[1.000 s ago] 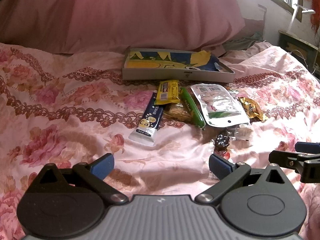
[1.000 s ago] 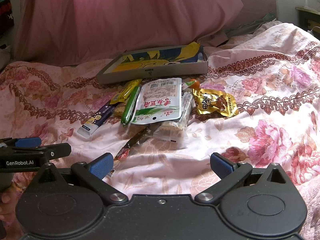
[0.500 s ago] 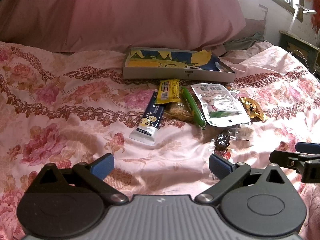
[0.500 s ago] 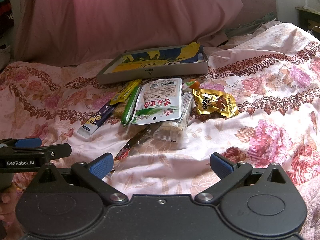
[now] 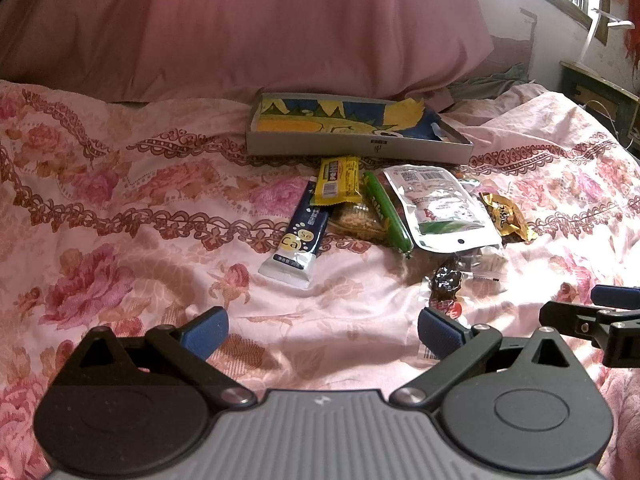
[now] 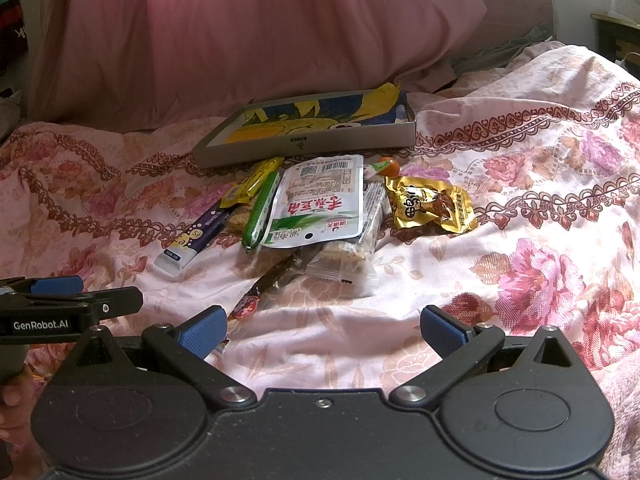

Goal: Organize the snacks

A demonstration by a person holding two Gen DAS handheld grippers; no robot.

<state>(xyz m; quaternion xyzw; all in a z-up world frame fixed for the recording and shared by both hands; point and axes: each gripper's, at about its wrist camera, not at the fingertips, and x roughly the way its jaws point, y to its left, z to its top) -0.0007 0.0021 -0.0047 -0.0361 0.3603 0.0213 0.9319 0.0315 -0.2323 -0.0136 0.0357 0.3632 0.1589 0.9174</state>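
Observation:
A pile of snacks lies on the floral bedspread in front of a shallow grey box (image 5: pixel 360 148) (image 6: pixel 312 144) with a yellow and blue lining. The pile holds a dark blue tube (image 5: pixel 298 236) (image 6: pixel 192 240), a yellow bar (image 5: pixel 338 180), a green stick (image 5: pixel 386 212) (image 6: pixel 260 212), a white and green pouch (image 5: pixel 438 204) (image 6: pixel 320 204), a gold packet (image 5: pixel 504 214) (image 6: pixel 430 210), a clear cracker pack (image 6: pixel 350 256) and a dark sausage wrapper (image 6: pixel 272 280). My left gripper (image 5: pixel 322 328) and right gripper (image 6: pixel 322 330) are both open and empty, short of the pile.
A large pink pillow (image 5: pixel 240 28) rises behind the box. A dark bedside cabinet (image 5: pixel 600 92) stands at the far right under a window. In the right wrist view the left gripper (image 6: pixel 68 304) shows at the left edge, with a hand (image 6: pixel 16 396) below it.
The left wrist view has shifted slightly, with the snacks a little lower in frame. The right gripper has not moved. Both stay open.

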